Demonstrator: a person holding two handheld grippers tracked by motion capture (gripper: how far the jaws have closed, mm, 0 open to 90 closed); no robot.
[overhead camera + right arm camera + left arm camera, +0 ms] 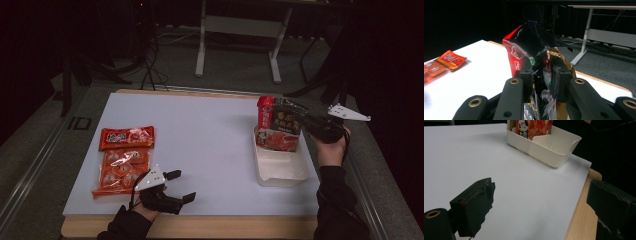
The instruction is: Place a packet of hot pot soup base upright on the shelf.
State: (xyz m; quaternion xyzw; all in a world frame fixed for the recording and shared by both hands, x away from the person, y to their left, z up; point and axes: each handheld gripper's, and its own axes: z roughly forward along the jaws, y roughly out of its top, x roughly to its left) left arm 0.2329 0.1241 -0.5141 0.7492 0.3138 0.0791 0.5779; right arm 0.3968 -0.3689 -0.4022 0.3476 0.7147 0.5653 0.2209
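We see a dark room around a white-topped table (200, 130) with a pale wooden edge. Beyond its far side stands a desk frame on white legs (201, 50), on grey floor (235, 70). Black cables (150, 65) trail left of those legs. Curtain-dark walls close behind, and light falls mostly on the tabletop.

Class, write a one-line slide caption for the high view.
Right tool lowers a red-and-black packet into the white bin; left tool open.
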